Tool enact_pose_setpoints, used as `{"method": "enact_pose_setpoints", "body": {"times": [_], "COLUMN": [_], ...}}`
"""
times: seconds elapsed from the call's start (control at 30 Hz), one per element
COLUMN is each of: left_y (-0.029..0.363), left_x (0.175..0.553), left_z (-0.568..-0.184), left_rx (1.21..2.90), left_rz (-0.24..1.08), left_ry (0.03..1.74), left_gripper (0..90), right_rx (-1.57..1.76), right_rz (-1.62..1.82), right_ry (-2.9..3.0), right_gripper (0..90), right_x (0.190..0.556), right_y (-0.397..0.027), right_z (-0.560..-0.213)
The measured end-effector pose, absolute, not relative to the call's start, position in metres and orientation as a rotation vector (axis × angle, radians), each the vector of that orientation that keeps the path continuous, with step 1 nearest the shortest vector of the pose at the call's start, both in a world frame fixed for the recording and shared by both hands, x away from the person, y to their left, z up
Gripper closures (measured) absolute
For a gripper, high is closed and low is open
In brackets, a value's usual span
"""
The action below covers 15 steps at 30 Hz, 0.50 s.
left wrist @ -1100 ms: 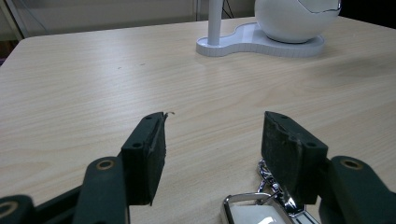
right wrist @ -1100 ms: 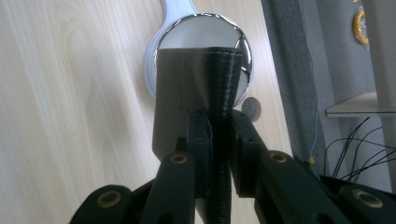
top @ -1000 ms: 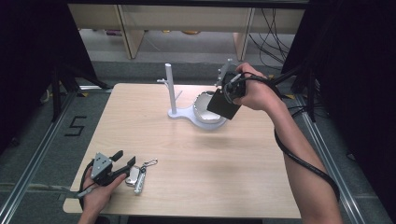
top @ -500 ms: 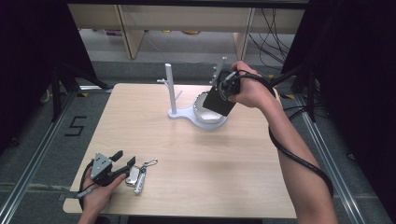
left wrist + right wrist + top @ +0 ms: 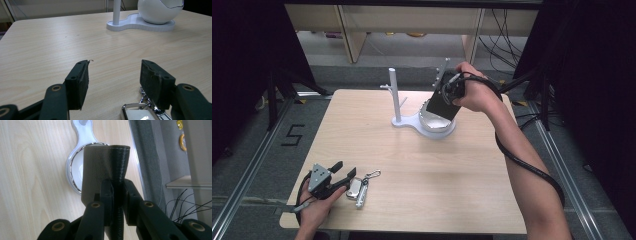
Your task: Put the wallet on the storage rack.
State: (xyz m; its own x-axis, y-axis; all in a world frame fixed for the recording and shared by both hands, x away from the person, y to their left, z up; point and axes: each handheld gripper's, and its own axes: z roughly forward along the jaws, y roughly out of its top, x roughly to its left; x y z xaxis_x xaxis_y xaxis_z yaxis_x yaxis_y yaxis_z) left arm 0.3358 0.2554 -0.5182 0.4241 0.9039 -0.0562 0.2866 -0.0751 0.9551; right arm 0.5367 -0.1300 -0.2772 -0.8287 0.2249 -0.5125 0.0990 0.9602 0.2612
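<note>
A dark leather wallet [image 5: 441, 104] hangs tilted over the white bowl [image 5: 438, 125] of a white stand at the back of the table. My right gripper [image 5: 450, 92] is shut on the wallet's folded edge. In the right gripper view the jaws pinch the wallet [image 5: 100, 167] above the bowl's chrome rim [image 5: 71, 167]. My left gripper [image 5: 345, 176] rests open at the table's front left. A bunch of keys [image 5: 357, 192] with a silver clip lies just right of it. In the left gripper view its jaws [image 5: 113, 77] stand wide apart, with the key fob [image 5: 136, 113] by the right jaw.
The stand has a flat white base and a thin upright post [image 5: 395, 95] with a small side peg, left of the bowl. The wooden table [image 5: 422, 175] lies bare between the two hands. Cables [image 5: 532, 165] trail from the right gripper along the forearm.
The right hand has shifted the wallet slightly up and to the left above the bowl. The left gripper and the keys have stayed put.
</note>
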Motion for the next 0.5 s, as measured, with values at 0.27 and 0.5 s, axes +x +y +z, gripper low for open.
{"method": "enact_pose_setpoints", "body": {"times": [0.27,0.5], "left_y": [0.2554,0.2558], "left_x": [0.3359,0.3353], "left_z": [-0.5181,-0.5179], "left_rx": [1.608,1.605], "left_rz": [0.722,0.724], "left_ry": [1.068,1.076], "left_gripper": [39.9,39.9], "right_rx": [0.209,0.208], "right_rz": [0.299,0.296], "right_ry": [2.528,2.518], "right_gripper": [81.1,81.1], "right_x": [0.5417,0.5438], "right_y": [-0.1281,-0.1265], "right_z": [-0.2783,-0.2803]}}
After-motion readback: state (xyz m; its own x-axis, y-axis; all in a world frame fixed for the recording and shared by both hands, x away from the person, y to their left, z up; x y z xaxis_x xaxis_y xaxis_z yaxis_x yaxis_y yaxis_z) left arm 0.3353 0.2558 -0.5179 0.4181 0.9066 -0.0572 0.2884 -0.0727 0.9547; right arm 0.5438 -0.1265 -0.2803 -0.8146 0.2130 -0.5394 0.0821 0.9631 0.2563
